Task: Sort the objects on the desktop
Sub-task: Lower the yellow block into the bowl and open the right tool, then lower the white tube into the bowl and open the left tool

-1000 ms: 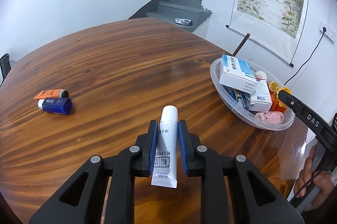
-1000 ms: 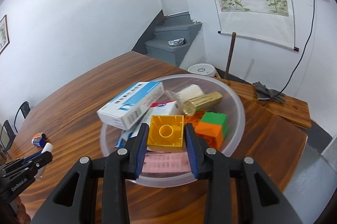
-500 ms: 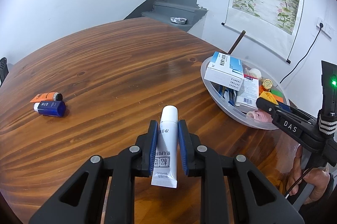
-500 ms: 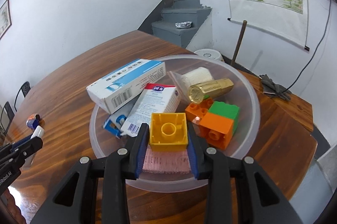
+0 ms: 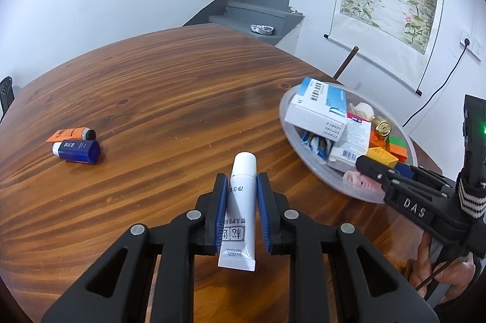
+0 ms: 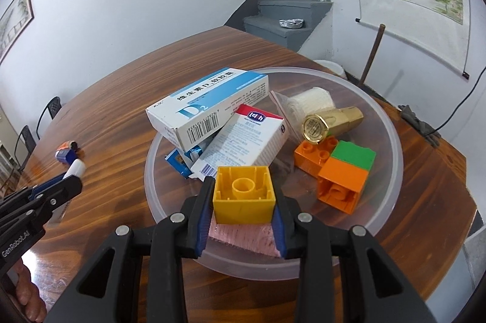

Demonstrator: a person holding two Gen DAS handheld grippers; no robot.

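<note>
1. The left gripper [image 5: 242,195] is clamped on a white squeeze tube [image 5: 240,210] — held above the brown wooden table [image 5: 158,98].
2. The right gripper [image 6: 243,203] grips a yellow hollow plastic block [image 6: 244,197] — over the clear plastic bowl [image 6: 385,201], above a pink pad [image 6: 243,236].

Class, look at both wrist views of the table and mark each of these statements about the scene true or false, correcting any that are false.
1. The left claw grips a white tube. True.
2. The right claw is empty. False: it is shut on a yellow block, held over the clear bowl.
3. A blue bottle and an orange tube lie side by side on the wooden table. True.
4. The blue-and-white box lies flat on the table beside the bowl. False: it rests in the bowl, leaning over its rim.
5. A gold cap lies in the bowl near the orange and green blocks. True.
</note>
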